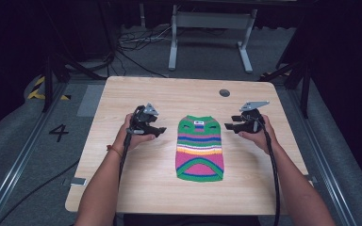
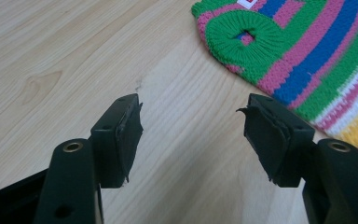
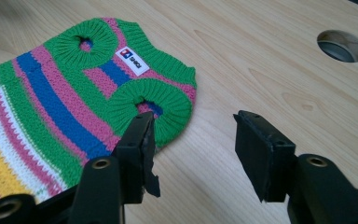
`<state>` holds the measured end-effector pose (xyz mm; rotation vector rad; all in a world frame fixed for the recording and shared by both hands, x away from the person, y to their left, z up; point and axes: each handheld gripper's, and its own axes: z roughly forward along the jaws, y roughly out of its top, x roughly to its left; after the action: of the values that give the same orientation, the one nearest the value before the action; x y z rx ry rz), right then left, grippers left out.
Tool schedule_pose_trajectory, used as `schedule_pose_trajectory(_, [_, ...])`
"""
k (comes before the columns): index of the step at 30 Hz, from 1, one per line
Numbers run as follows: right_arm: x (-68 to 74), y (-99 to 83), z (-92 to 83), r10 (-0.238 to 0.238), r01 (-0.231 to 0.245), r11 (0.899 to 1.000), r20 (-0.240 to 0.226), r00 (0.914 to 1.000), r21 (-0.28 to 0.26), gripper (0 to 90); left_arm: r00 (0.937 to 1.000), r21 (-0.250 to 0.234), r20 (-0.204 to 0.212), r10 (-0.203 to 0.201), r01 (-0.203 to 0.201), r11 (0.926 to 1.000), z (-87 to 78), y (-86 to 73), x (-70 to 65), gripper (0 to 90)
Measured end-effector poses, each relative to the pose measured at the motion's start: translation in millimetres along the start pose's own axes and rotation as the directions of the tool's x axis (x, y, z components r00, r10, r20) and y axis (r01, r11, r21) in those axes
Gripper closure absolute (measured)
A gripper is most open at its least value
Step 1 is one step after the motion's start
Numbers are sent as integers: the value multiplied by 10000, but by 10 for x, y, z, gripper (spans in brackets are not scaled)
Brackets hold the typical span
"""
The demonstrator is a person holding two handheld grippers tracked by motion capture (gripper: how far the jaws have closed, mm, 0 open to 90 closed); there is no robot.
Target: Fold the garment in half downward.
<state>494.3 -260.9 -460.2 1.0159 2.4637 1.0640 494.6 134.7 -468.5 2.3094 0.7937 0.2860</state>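
A small knitted striped sweater [image 1: 199, 148] in green, pink, blue, white and yellow lies flat in the middle of the wooden table [image 1: 122, 183], neck end away from me. My left gripper [image 1: 158, 132] hovers just left of its upper part, jaws open and empty. In the left gripper view one green armhole [image 2: 244, 35] lies ahead to the right of the open left gripper [image 2: 193, 128]. My right gripper [image 1: 229, 126] sits just right of the sweater's top, open and empty. In the right gripper view the sweater [image 3: 70, 98] with its white label [image 3: 134, 61] lies ahead-left of the right gripper [image 3: 193, 149].
A round cable hole [image 1: 224, 92] is set in the table near the far edge, also seen as the cable hole [image 3: 342, 45] in the right gripper view. Beyond the table stand a white frame [image 1: 212, 28] and cables on the grey floor. A floor mark "4" [image 1: 58, 132] lies to the left.
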Motion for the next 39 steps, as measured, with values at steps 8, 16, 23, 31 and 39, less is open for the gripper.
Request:
schedule_pose_trajectory(8, [-20, 158, 227, 125, -125, 9999, -32, 9999, 32, 515, 9994, -209, 180, -296, 300, 9993, 294, 231, -9, 382])
schedule_pose_trajectory(16, [30, 295, 458, -3, 4, 9997, -31, 10000, 248, 565, 9980, -254, 294, -554, 561, 9981, 490, 450, -18, 392])
schedule_pose_trajectory(23, [6, 325, 611, 101, -101, 9989, 4, 9999, 459, 579, 9976, -110, 158, -671, 673, 9977, 737, 618, -58, 410])
schedule_pose_trajectory(31, [-53, 287, 755, 318, -330, 9964, 170, 9994, 778, 601, 9935, -7, 16, -1134, 1134, 9936, 971, 625, -68, 461])
schedule_pose_trajectory(39, [-106, 240, 820, 860, -851, 9947, -125, 9962, 577, 670, 9924, -81, 621, -1059, 1066, 9943, 987, 621, -70, 633])
